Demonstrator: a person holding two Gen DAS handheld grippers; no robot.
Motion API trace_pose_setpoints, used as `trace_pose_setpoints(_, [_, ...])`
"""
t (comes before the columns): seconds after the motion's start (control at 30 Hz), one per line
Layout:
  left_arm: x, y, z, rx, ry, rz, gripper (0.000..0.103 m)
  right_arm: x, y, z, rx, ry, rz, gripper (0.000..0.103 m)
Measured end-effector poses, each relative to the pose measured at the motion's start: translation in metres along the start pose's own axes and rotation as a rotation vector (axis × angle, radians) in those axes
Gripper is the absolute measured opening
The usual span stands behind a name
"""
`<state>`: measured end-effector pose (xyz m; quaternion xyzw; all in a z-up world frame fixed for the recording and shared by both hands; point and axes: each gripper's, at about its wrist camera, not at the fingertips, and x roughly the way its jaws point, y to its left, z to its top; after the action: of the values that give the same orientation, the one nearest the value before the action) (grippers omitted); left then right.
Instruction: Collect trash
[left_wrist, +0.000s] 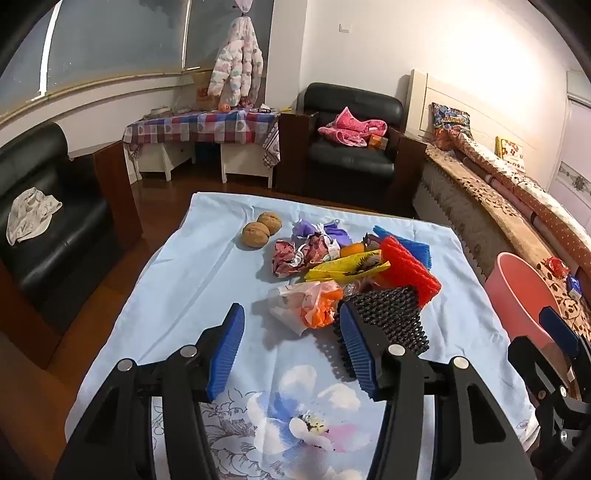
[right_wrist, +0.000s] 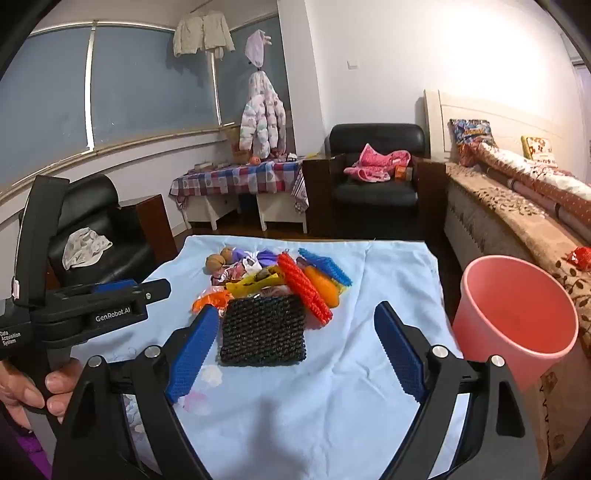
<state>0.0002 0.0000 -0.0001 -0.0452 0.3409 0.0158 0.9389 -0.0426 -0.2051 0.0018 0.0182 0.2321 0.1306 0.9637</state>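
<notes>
the trash pile (right_wrist: 273, 280) lies mid-table on a light blue flowered cloth (right_wrist: 369, 369): a black foam net (right_wrist: 263, 334) nearest, a red foam net (right_wrist: 303, 290) tilted across the heap, a blue net (right_wrist: 325, 266) behind, crumpled wrappers (left_wrist: 304, 253) and an orange-and-white plastic bag (left_wrist: 310, 306). two walnuts (left_wrist: 260, 229) sit just left of the pile. a pink bucket (right_wrist: 517, 325) stands beside the table's right edge, by a patterned bed (right_wrist: 517, 206). black armchairs (right_wrist: 373, 173) and a checked table (right_wrist: 236, 177) line the far wall. the left gripper (left_wrist: 291, 332) hovers near the bag, jaws spread, holding nothing; the right gripper (right_wrist: 295, 339) hangs before the black net, jaws wide apart.
</notes>
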Motion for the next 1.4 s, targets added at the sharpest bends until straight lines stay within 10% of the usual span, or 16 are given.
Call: trace_pose_setpoints(1.4, [0.004,0.001,-0.002,-0.029,-0.004,-0.021,0.054,-0.001,-0.006,-0.003,0.041,-0.011,-0.003,0.081])
